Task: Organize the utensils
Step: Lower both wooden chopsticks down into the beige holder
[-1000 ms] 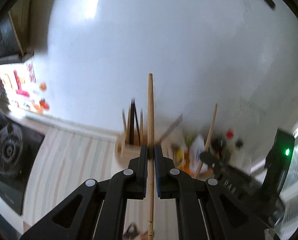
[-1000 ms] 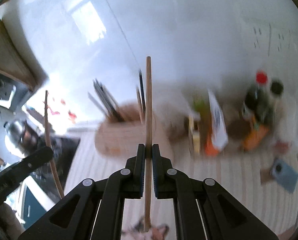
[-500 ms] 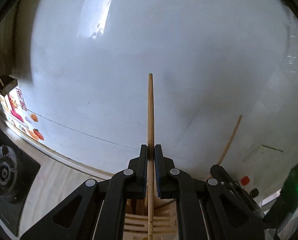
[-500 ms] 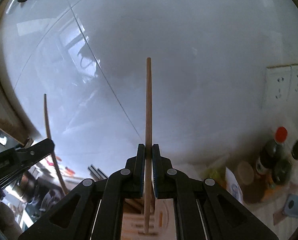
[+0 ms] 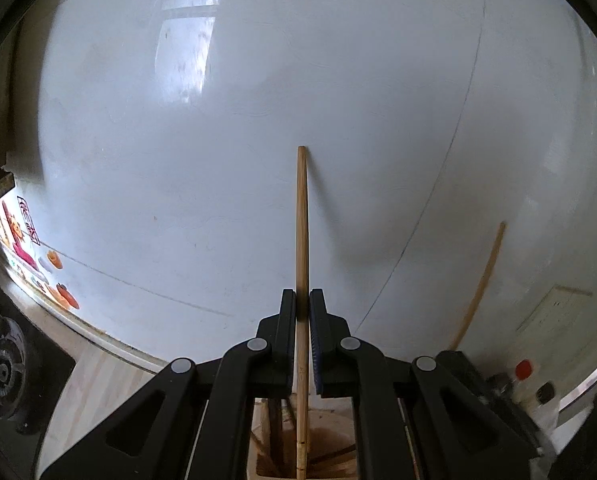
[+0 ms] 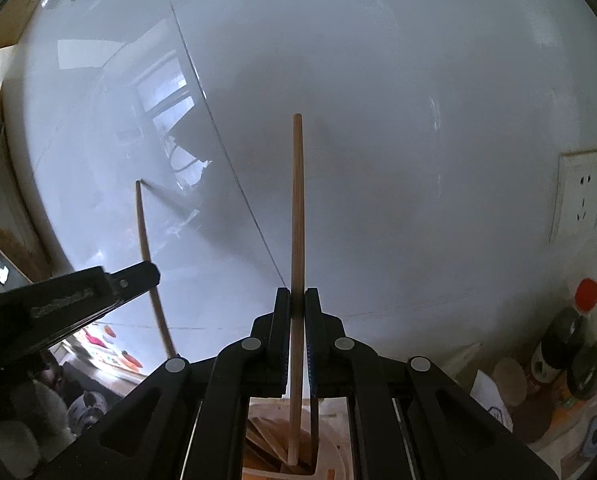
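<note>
A wooden chopstick [image 5: 301, 240] is pinched upright between the pressed-together jaws of the left gripper [image 5: 302, 300], its lower end reaching down into the wooden utensil holder [image 5: 330, 452] on the desk, against a white tiled wall [image 5: 258, 120]. A second chopstick [image 6: 297, 220] is clamped the same way by the right gripper [image 6: 297, 300], its tip lowered into a slot of the holder among other sticks. Sauce bottles [image 6: 570, 344] are seen at the right

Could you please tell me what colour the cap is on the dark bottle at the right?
Red. The bottle cap shows best in the right wrist view.
</note>
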Action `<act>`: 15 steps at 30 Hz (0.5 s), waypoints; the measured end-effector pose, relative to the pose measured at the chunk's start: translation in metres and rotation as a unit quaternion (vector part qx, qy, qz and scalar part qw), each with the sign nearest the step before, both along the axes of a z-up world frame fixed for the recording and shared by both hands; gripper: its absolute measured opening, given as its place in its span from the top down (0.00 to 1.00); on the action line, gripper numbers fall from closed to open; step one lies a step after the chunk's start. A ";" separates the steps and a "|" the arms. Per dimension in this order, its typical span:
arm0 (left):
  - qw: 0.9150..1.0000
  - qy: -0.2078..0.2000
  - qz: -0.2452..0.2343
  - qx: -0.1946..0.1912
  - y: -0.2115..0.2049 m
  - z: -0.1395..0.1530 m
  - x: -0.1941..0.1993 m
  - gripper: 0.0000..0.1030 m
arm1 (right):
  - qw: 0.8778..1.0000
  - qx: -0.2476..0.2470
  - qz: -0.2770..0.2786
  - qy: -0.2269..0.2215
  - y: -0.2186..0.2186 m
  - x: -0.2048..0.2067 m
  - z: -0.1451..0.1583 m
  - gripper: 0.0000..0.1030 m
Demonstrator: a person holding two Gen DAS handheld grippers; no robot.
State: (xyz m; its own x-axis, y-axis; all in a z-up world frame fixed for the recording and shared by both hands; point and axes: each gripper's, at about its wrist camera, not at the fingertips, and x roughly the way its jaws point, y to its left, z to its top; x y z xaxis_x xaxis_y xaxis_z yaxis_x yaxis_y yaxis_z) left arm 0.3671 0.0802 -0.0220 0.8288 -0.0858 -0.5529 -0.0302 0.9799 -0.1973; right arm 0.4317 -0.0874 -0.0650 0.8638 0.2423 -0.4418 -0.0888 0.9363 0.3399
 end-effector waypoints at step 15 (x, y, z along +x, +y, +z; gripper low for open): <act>1.000 -0.010 -0.006 0.000 0.008 -0.010 -0.001 0.96 | 1.000 -0.010 0.016 0.005 0.000 -0.014 -0.017 0.93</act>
